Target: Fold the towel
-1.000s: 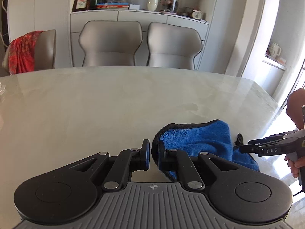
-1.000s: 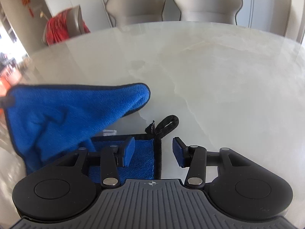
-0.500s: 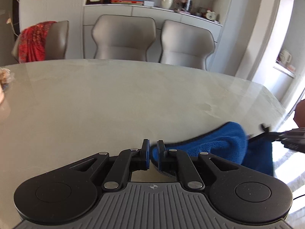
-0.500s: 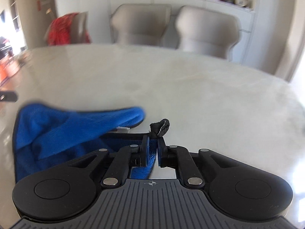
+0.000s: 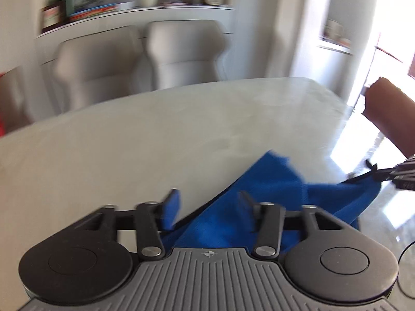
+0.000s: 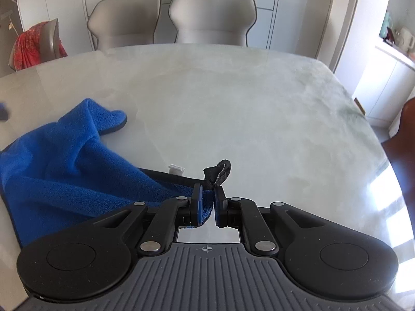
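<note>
The blue towel (image 6: 64,160) with black edging lies bunched on the pale marble table (image 6: 246,108). My right gripper (image 6: 207,202) is shut on the towel's corner, whose black hanging loop (image 6: 220,171) sticks up past the fingertips. In the left wrist view my left gripper (image 5: 207,204) is open, its jaws wide apart, with the towel (image 5: 259,202) lying between and under them. The right gripper's tip (image 5: 394,176) shows at the far right of that view, holding the stretched corner. The left wrist view is blurred by motion.
Two grey chairs (image 6: 171,18) stand at the table's far side, and a chair with a red cloth (image 6: 31,44) at the far left. A sideboard with books and ornaments (image 5: 129,7) lines the back wall. The table's right edge (image 6: 389,171) is close.
My left gripper has opened and let go of the towel edge, and its view has swung. My right gripper stays shut on the corner and has lifted and drawn it right.
</note>
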